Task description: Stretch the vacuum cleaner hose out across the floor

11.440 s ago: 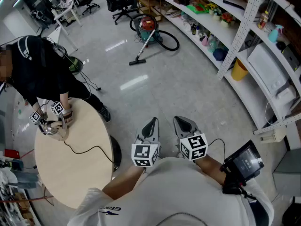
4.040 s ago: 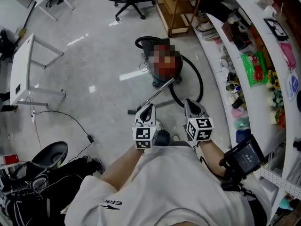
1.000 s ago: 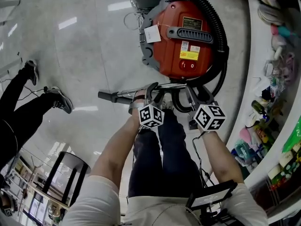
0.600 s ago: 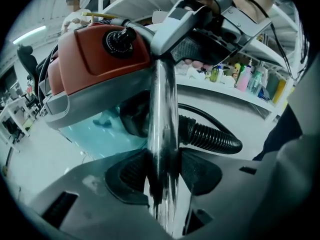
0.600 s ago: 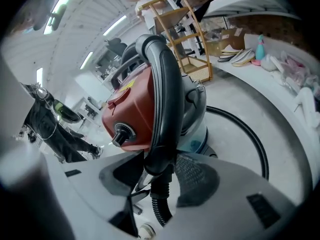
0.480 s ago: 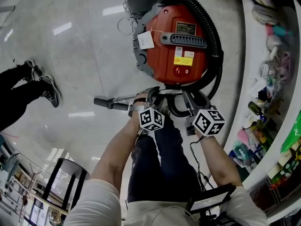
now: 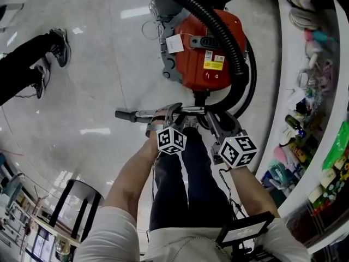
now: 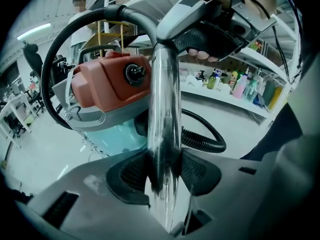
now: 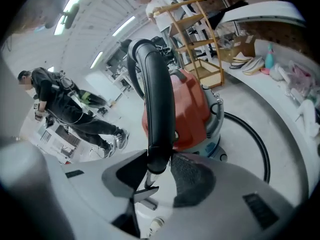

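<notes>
A red vacuum cleaner point(image 7: 204, 51) stands on the floor ahead of my legs. Its black ribbed hose point(image 7: 232, 42) arches over the canister and comes down to a curved black handle point(image 9: 159, 109). A chrome wand point(image 7: 139, 113) runs left from that handle. My left gripper point(image 7: 172, 112) is shut on the wand point(image 8: 162, 134); both pads press its sides. My right gripper point(image 7: 214, 118) is shut on the black handle just below the bend. Both pairs of jaws have just been closing, each with its part between them. The right gripper point(image 8: 215, 31) shows above in the left gripper view.
White shelving point(image 7: 311, 81) with bottles and small goods curves along the right. Another person's black-clad legs and shoes point(image 7: 38, 53) are at upper left. A black stool point(image 7: 82, 201) stands lower left. A wooden rack point(image 9: 195, 49) is behind the vacuum.
Both grippers have risen a little, lifting the wand and the handle off the floor. The hose now arches higher over the canister. The other person's legs have moved up and left.
</notes>
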Available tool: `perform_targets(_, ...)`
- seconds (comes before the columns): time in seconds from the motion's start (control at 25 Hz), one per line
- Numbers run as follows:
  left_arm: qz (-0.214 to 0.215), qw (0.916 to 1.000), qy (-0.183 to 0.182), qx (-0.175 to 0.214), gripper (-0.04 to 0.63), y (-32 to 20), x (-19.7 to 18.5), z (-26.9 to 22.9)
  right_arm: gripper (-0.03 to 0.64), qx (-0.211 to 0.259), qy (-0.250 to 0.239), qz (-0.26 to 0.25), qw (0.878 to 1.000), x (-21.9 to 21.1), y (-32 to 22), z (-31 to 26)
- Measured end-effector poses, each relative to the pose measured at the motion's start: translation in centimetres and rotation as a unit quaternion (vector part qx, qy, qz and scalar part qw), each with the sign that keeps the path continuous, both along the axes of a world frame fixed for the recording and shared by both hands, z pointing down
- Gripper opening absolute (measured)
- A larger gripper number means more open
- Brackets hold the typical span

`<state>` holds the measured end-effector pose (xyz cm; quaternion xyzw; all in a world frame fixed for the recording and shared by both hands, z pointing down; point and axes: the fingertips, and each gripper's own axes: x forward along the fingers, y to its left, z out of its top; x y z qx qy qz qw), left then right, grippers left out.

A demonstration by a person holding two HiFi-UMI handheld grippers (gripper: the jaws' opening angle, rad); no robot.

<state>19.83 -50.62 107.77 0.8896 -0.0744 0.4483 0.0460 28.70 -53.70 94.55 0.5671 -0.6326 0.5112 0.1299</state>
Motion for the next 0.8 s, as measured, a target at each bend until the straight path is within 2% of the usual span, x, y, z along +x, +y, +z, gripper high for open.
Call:
perform_targets(0.2,-0.027,0.9996,-0.005,0.005,0.161,-0.5,-2.1,-2.3,0.143,0.027,0.017,-0.064,0.997,-3.3,-0.7,-3.8)
perform_targets(0.4,-0.050,0.9984,-0.008,0.024,0.159,-2.0,-4.2,-3.9,0.135,0.057,0.037,-0.126,0.990,-6.6,-2.0,-6.5)
perform_targets(0.6,-0.076,0.9965,-0.006,0.033,0.158,-3.6,-6.1,-4.9,0.132,0.078,0.044,-0.165,0.982,-9.3,-3.7,-8.0)
perform_targets(0.8,-0.101,0.9946,0.001,0.026,0.155,-4.8,-7.5,-5.5,0.133,0.098,0.042,-0.195,0.975,-11.2,-5.4,-9.0)
